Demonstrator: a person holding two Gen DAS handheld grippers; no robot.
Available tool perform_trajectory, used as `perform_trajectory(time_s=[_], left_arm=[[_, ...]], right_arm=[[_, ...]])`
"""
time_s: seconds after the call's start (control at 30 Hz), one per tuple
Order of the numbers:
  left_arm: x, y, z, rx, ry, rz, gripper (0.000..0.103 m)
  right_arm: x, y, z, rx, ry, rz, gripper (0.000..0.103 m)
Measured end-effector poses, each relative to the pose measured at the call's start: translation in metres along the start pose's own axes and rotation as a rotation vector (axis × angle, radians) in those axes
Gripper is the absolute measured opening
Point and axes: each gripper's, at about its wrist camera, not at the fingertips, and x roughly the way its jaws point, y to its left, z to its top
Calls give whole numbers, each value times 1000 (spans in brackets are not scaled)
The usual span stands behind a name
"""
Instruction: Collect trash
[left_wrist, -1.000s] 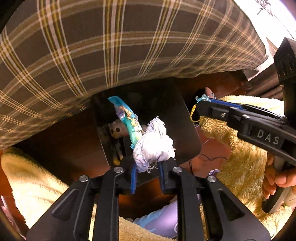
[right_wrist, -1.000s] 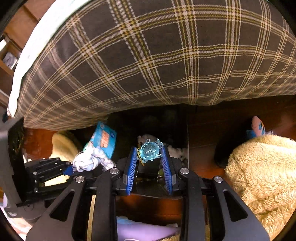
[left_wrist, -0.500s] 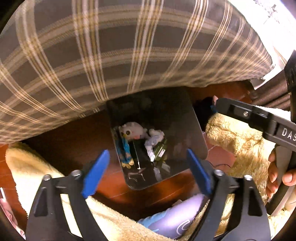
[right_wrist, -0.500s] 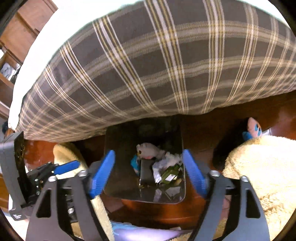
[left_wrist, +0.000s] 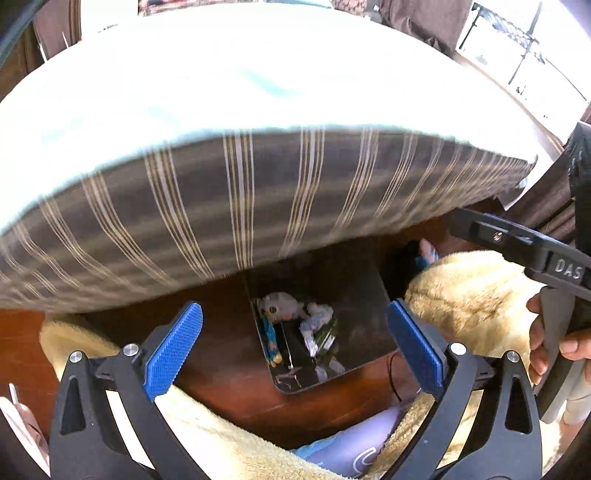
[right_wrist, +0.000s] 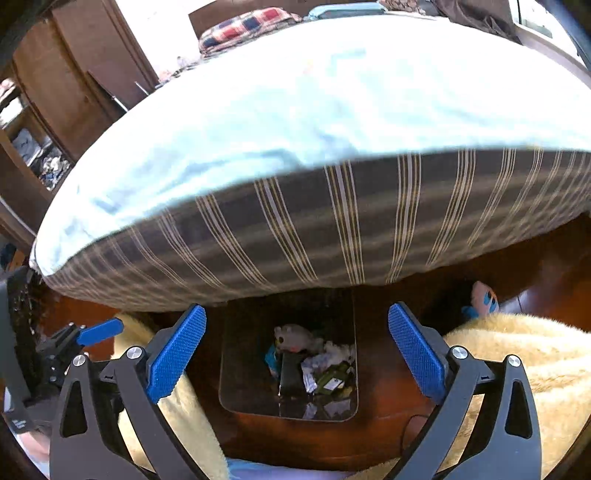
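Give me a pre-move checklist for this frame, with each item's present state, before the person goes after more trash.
1. Left hand-held gripper empty: ok, jaws spread wide, nothing between the blue pads.
2. Right hand-held gripper empty: ok, also wide open.
3. Dropped pieces inside the black bin: ok, the crumpled white tissue and blue wrapper lie in it beside a small plush toy.
4. Bin has room: ok, the contents sit low on its bottom.
5. Both grippers clear of the bin rim: ok, they hang above it.
6. Next piece of trash located: cannot tell, none stands out on the wooden floor or yellow fleece blanket.
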Motion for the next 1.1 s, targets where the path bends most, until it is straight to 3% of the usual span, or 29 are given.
perform_trajectory(time_s=[0.23, 0.43, 0.6, 0.83, 0.97, 1.1], left_arm=[[-83, -4, 41, 20, -220, 46, 95], [-169, -13, 64, 61, -463, 163, 95], [-229, -25, 70, 99, -641, 222, 95], [-268, -24, 73, 34, -742, 253, 95], [-276, -25, 65, 21, -766, 290, 95], [-278, -20, 55, -4, -771, 257, 95]], right_arm=[[-71, 28, 42, -107, -199, -125, 100], [-163, 58, 53, -196, -469, -155, 100], [-221, 68, 61, -210, -619, -190, 100], [-263, 77, 63, -192, -749, -276, 100], [-266, 73, 53, -165, -755, -310, 100], [-269, 70, 47, -139, -768, -315, 100]])
